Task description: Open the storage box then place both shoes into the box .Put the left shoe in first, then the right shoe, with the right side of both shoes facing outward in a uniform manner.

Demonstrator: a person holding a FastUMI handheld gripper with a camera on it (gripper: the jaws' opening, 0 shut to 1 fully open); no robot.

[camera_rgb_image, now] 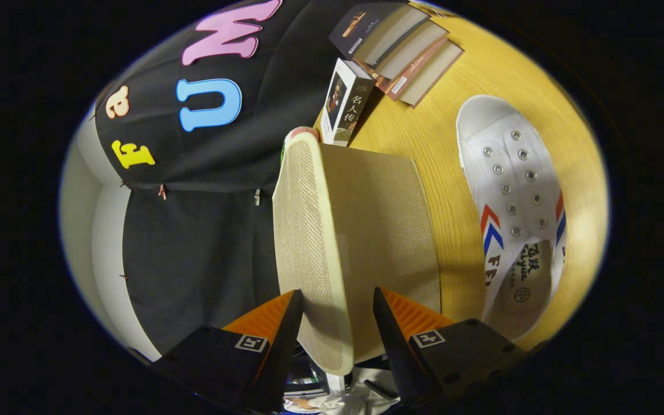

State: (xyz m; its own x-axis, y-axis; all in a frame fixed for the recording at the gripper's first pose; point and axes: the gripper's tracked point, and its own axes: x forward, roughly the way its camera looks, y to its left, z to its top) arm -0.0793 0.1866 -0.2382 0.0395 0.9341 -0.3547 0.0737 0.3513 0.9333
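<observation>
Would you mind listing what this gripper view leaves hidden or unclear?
- Box inside: the raised lid, standing between the gripper fingers, blocks it.
- Grip: whether both fingers press the lid cannot be told; the lid edge covers the contact.
- Second shoe: one white shoe lies on the table beyond the lid; its heel is cut off by the right finger.
- Stack of books: far ends cut off.

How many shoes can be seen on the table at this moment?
1. A white shoe lies on the wooden table, beyond the fingers and beside the beige lid standing between them. The second shoe may be hidden behind that lid.
</observation>
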